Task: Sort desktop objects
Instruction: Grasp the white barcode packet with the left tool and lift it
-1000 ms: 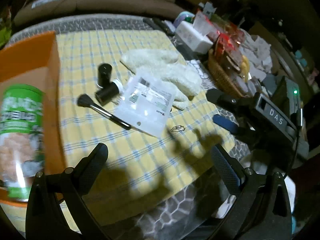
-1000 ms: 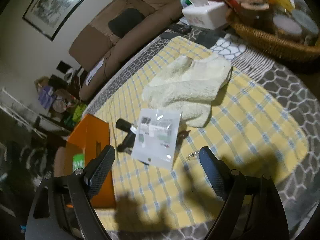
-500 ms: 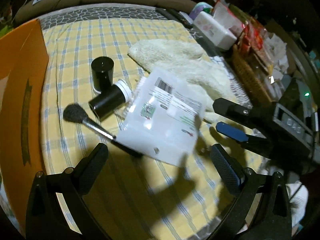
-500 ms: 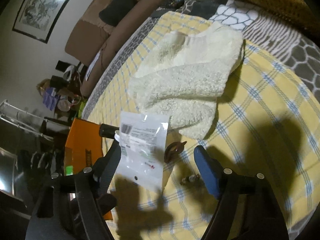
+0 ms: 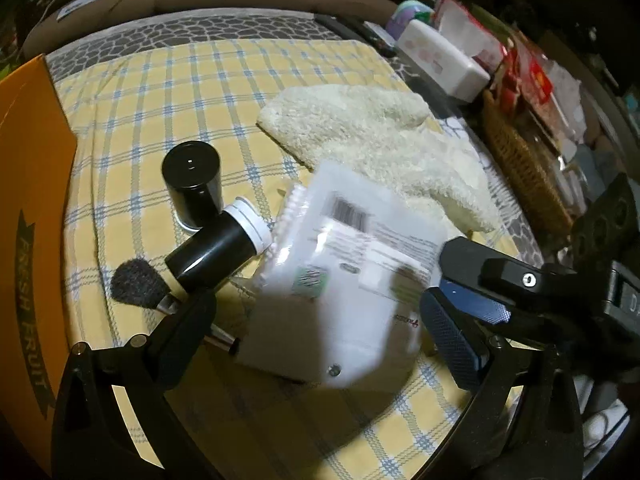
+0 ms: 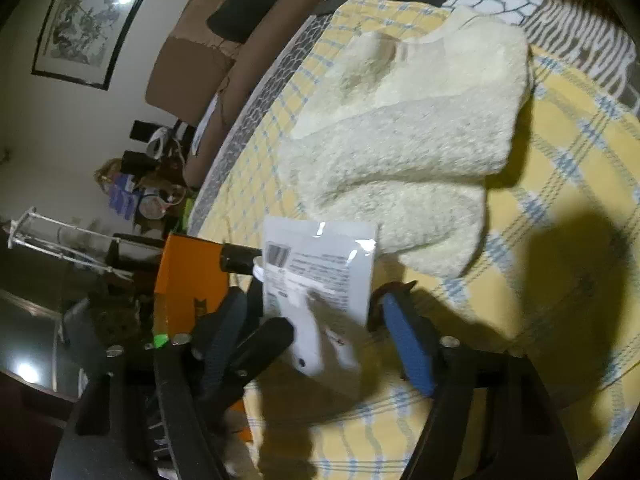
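Observation:
A white plastic pouch (image 5: 344, 292) with a barcode label lies on the yellow checked cloth (image 5: 160, 92), its near-right part blurred and tipped up. My left gripper (image 5: 316, 300) straddles it, open wide, with its fingers clear of the pouch. My right gripper (image 5: 460, 280) comes in from the right. Its jaws are closing with the pouch (image 6: 320, 276) between them, the pads (image 6: 404, 340) not pressing on it. In the right wrist view my right gripper (image 6: 312, 302) is low over the cloth.
An upright black jar (image 5: 192, 184), a lying black bottle (image 5: 216, 252) with a white cap and a makeup brush (image 5: 138, 284) sit left of the pouch. A cream towel (image 5: 380, 148) lies behind it. An orange box (image 5: 28, 200) stands left, a wicker basket (image 5: 520, 168) right.
Both grippers have come down and closer to the pouch. The right gripper's jaws have narrowed. The pouch, flat before, now has its near end tipped up.

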`<state>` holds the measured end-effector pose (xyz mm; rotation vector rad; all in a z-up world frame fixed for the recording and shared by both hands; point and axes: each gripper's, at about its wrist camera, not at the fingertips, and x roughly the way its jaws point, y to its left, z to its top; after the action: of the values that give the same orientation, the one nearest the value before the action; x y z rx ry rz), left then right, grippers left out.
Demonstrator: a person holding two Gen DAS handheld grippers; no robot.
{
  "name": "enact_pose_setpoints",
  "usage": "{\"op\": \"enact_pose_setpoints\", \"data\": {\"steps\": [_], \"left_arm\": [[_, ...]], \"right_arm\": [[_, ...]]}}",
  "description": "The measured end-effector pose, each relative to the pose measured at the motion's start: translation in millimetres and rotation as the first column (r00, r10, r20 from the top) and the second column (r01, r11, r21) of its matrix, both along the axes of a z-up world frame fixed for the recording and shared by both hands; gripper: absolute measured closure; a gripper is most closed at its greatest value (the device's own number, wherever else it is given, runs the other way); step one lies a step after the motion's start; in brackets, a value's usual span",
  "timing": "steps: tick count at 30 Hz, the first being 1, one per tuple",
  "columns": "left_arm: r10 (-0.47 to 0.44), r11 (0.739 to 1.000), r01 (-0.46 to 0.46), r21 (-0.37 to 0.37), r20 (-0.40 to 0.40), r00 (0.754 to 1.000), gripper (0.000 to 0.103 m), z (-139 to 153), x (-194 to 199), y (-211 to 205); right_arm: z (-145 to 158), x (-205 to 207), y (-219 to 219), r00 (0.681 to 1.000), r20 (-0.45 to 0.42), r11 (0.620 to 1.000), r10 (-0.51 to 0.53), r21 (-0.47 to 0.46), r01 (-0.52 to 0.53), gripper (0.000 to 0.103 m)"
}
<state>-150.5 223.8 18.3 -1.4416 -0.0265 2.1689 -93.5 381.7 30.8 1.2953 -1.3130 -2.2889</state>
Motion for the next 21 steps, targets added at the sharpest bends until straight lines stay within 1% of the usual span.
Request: {"op": "enact_pose_setpoints", "data": {"steps": [4, 6, 7, 9, 11, 13, 16, 18, 21], "left_arm": [[-0.021, 1.000, 0.021, -0.020, 0.012, 1.000, 0.021, -6, 0, 3], [-0.022, 1.000, 0.022, 0.001, 0.025, 0.999, 0.022, -8, -1, 2], [-0.020, 1.000, 0.020, 0.011, 0.031, 0.999, 0.024, -9, -2, 1], [-0.014, 1.000, 0.013, 0.023, 0.035, 0.999, 0.027, -8, -2, -1], [-0.012, 1.000, 0.011, 0.026, 0.033, 0.999, 0.032, -7, -2, -3], [-0.008, 1.000, 0.007, 0.028, 0.029, 1.000, 0.037, -5, -2, -6], [-0.009, 1.000, 0.008, 0.022, 0.018, 1.000, 0.048, -1, 0, -9], [-0.013, 1.000, 0.013, 0.021, 0.012, 1.000, 0.049, 3, 3, -9], [-0.006, 0.999, 0.006, 0.038, -0.001, 1.000, 0.049, 14, 6, -11]], "right_arm": [[-4, -6, -8, 1.000, 0.023, 1.000, 0.018, 0.017, -0.018, 0.043], [-5, -7, -13, 0.999, 0.033, 0.999, 0.033, 0.034, -0.034, 0.043], [-5, -8, -14, 0.999, 0.036, 0.998, 0.038, 0.045, -0.039, 0.044], [-6, -8, -16, 0.998, 0.039, 0.997, 0.043, 0.056, -0.045, 0.049], [-6, -7, -15, 0.999, 0.041, 0.997, 0.032, 0.067, -0.034, 0.056], [-7, -6, -12, 0.999, 0.044, 0.997, 0.016, 0.074, -0.019, 0.067], [-7, -4, -10, 0.999, 0.049, 0.997, 0.004, 0.083, -0.008, 0.071], [-3, -3, -11, 0.999, 0.050, 0.994, 0.006, 0.109, -0.012, 0.072], [9, 0, -13, 1.000, 0.019, 0.992, 0.012, 0.125, -0.014, 0.072]]}}
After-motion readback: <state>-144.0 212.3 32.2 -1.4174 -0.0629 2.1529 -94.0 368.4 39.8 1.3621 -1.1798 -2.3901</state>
